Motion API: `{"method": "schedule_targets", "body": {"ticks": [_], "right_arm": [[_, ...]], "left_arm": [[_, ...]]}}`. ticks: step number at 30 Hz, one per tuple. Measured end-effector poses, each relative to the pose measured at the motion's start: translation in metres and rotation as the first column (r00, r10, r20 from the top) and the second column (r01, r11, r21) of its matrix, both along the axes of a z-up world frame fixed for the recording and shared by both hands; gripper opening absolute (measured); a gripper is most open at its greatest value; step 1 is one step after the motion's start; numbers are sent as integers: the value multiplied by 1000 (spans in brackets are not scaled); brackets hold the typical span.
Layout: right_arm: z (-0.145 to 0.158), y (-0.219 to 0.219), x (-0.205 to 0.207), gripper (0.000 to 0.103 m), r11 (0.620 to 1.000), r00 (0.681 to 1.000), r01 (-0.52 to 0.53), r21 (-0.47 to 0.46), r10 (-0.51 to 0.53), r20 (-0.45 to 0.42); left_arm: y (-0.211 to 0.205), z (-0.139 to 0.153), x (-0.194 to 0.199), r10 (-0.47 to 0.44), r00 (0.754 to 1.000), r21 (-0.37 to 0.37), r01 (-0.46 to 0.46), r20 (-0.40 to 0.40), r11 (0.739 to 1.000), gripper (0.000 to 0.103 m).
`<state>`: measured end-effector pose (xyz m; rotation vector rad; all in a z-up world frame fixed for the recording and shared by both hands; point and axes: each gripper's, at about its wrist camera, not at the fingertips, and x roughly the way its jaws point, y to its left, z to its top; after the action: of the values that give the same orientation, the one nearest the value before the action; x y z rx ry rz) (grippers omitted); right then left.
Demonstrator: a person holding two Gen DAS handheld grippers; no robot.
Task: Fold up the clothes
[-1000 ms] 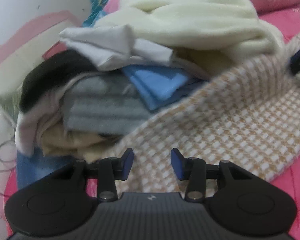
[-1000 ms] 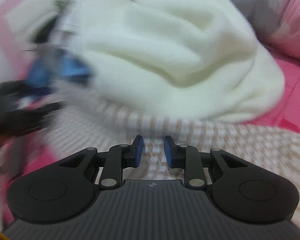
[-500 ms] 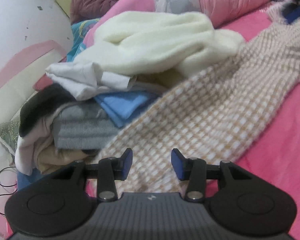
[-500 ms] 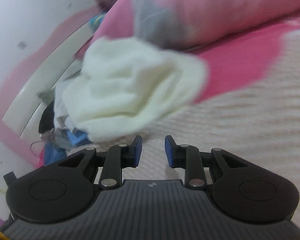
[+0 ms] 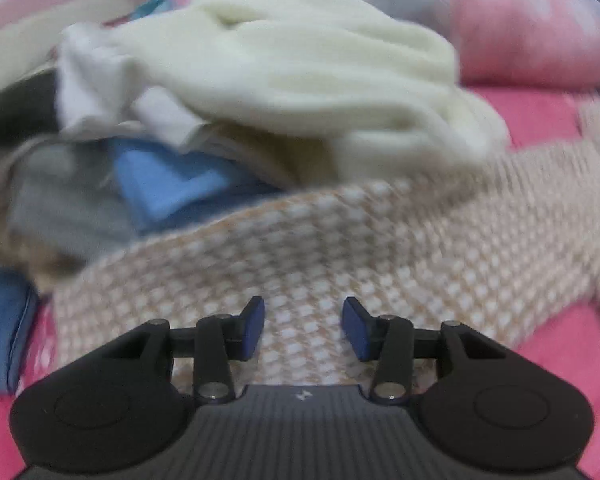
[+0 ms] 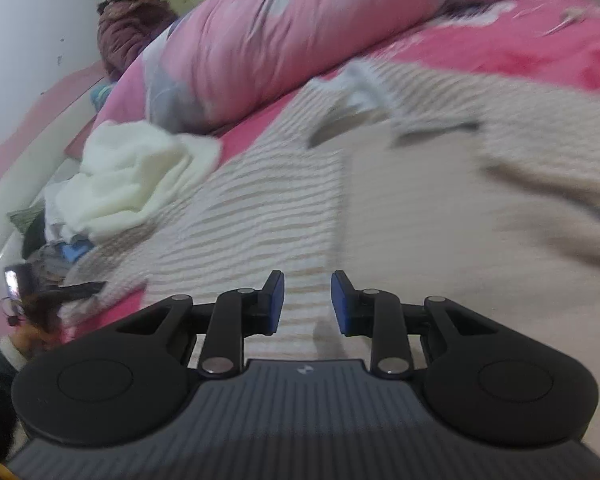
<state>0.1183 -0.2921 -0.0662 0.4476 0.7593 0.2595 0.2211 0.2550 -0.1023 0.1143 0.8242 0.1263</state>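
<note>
A beige-and-white checked garment lies spread on the pink bed. My left gripper hovers over its near end, open, with nothing between its fingers. Behind it rises a pile of clothes: a cream fleece on top, white, blue and grey pieces below. In the right wrist view the same checked garment stretches across the bed, its collar at the far end. My right gripper is over its middle, open, jaws a small gap apart and empty. The cream fleece lies far left.
A rolled pink duvet runs along the back of the bed. A person in a purple jacket sits beyond it by the wall. A white bed frame borders the left side. A hand shows at the lower left.
My right gripper has swung fast from the cream fleece rightwards over the checked garment, rolling as it went. The left gripper shifted and rolled a little above the garment's end. Both stay empty.
</note>
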Motion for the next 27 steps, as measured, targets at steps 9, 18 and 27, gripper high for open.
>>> {"method": "schedule_targets", "body": {"ticks": [9, 18, 27], "right_arm": [[6, 16, 46, 26, 968, 985, -107, -226, 135, 112], [11, 145, 195, 25, 791, 827, -278, -545, 486, 282], [-69, 95, 253, 27, 801, 885, -247, -545, 415, 210]], "left_arm": [[-136, 35, -24, -275, 946, 51, 270, 172, 962, 49], [-216, -31, -12, -370, 921, 30, 369, 122, 929, 50], [-199, -38, -15, -353, 915, -50, 368, 194, 928, 56]]}}
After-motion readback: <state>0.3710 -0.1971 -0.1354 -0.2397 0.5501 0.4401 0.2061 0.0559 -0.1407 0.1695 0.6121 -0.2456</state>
